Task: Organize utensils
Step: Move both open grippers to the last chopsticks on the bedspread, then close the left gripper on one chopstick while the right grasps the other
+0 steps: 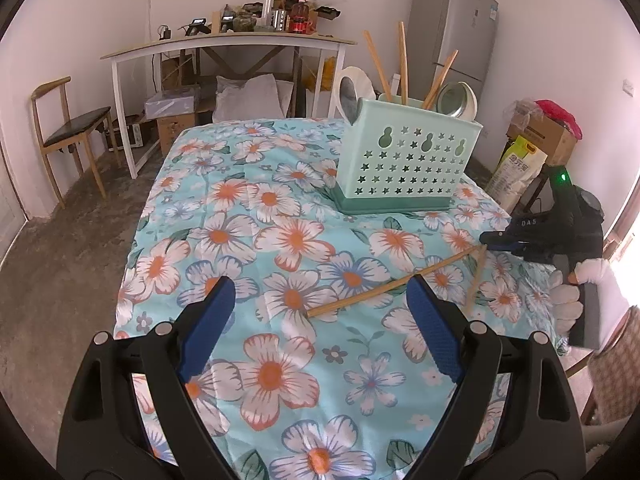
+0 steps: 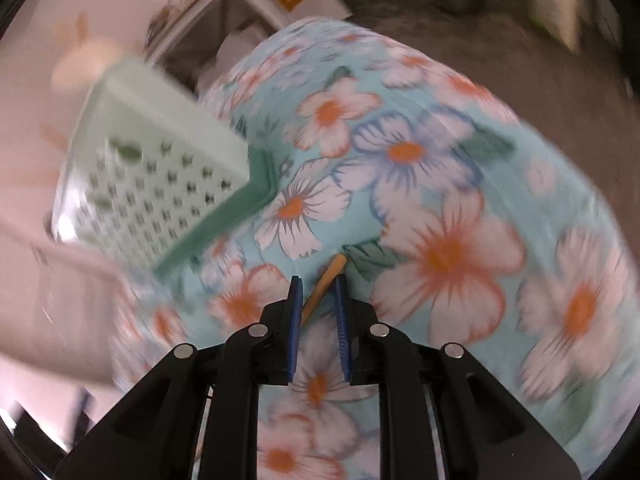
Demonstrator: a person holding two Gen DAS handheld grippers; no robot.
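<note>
A mint green utensil holder [image 1: 408, 168] [image 2: 160, 176] stands on the floral tablecloth [image 1: 280, 208], with several chopsticks [image 1: 403, 64] and a metal spoon [image 1: 348, 92] upright in it. One wooden chopstick [image 1: 384, 286] lies on the cloth in front of it. My left gripper [image 1: 320, 286] hovers wide open over the near end of that chopstick and holds nothing. At the right edge, my right gripper [image 1: 485, 240] [image 2: 318, 280] is shut on a second chopstick [image 1: 476, 276] [image 2: 326, 280], which crosses slantwise between its blue pads and hangs down toward the cloth. The right wrist view is blurred.
A white-gloved hand [image 1: 568, 292] holds the right gripper's handle. Behind the table are a cluttered desk [image 1: 224, 42], a wooden chair [image 1: 68, 128] at left, a grey fridge [image 1: 452, 28], and boxes and bags [image 1: 520, 168] at right.
</note>
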